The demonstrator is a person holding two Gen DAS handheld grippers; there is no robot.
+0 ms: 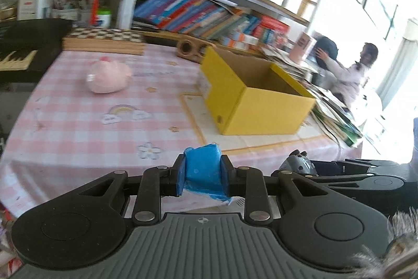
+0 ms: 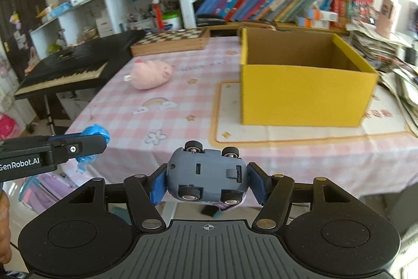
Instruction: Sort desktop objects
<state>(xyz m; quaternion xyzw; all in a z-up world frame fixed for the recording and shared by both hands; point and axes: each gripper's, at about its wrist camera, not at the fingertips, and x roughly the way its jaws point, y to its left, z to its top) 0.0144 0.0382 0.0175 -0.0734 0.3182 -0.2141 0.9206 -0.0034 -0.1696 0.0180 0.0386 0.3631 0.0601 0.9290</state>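
Carrying both finds toward the yellow box (image 2: 303,93): left claw (image 1: 203,171) clenched on a blue packet (image 1: 202,165), right claw (image 2: 206,181) grasping the upturned toy car (image 2: 207,174), short of the box, for dropping in.

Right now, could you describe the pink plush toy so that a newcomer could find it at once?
Start at the pink checked tablecloth and the open yellow box standing on it. Left of the box, short of the chessboard, lies the pink plush toy. It is the only soft, rounded thing lying loose on the cloth.

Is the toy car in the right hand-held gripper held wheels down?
No, the toy car sits belly-up, its four wheels facing the camera.
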